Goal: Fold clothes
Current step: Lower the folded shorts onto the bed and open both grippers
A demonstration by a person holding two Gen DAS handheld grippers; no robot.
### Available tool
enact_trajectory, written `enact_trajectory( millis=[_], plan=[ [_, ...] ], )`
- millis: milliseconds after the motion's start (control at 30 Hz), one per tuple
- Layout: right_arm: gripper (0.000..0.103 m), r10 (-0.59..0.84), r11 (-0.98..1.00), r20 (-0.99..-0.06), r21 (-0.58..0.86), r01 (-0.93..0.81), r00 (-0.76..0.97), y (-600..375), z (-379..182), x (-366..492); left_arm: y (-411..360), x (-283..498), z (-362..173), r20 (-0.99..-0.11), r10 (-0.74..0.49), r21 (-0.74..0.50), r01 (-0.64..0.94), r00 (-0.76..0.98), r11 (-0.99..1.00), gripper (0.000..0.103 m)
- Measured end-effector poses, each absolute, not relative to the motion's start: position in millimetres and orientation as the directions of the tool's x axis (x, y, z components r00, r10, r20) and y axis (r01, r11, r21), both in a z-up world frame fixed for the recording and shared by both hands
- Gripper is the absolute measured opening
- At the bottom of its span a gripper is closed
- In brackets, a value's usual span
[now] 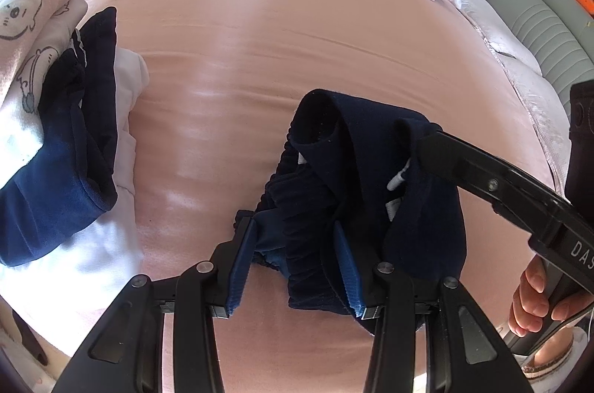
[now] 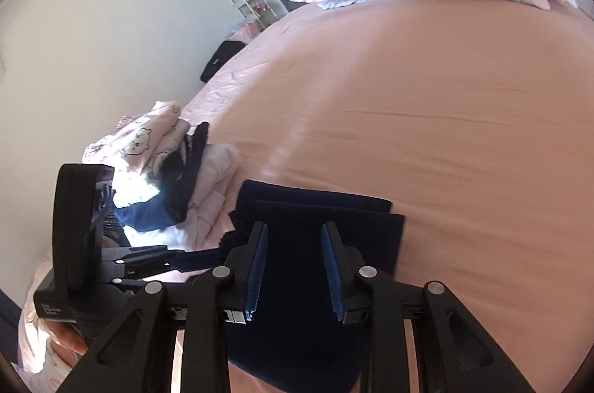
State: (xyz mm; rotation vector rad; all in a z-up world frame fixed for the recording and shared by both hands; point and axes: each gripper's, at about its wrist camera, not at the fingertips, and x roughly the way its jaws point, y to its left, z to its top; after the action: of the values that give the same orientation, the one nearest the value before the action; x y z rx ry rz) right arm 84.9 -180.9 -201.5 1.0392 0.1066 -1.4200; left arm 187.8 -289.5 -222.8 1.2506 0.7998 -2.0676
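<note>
The navy shorts [image 1: 356,177] lie partly folded on the pink bed [image 1: 282,32], waistband bunched between the gaping left tongs [image 1: 295,266]. The right tongs [image 2: 293,272] hang spread above them, holding nothing. An unfolded clothes pile [image 1: 63,118] waits beside.

Black left gripper [image 1: 295,266] with ribbed blue pads, silver screws, white lettering.

Garment [image 1: 352,170] on bed [image 1: 297,40]; clothes pile [image 1: 67,118] lies left.
</note>
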Motion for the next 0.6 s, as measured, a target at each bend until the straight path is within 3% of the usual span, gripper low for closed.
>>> enact_trajectory(
  millis=[367,600],
  plan=[
    [0.029,-0.734,-0.252,-0.626,0.613,0.749,0.265,-210.5,-232.5,77.4,-277.3,214.7,-195.6,-0.877,-0.187,-0.236,0.736,-0.443,-0.634,0.040],
    [0.029,-0.720,-0.252,-0.640,0.602,0.758,0.269,-209.5,-230.7,77.2,-266.4,186.4,-189.6,-0.868,-0.111,-0.297,0.686,-0.483,-0.664,0.040]
  ],
)
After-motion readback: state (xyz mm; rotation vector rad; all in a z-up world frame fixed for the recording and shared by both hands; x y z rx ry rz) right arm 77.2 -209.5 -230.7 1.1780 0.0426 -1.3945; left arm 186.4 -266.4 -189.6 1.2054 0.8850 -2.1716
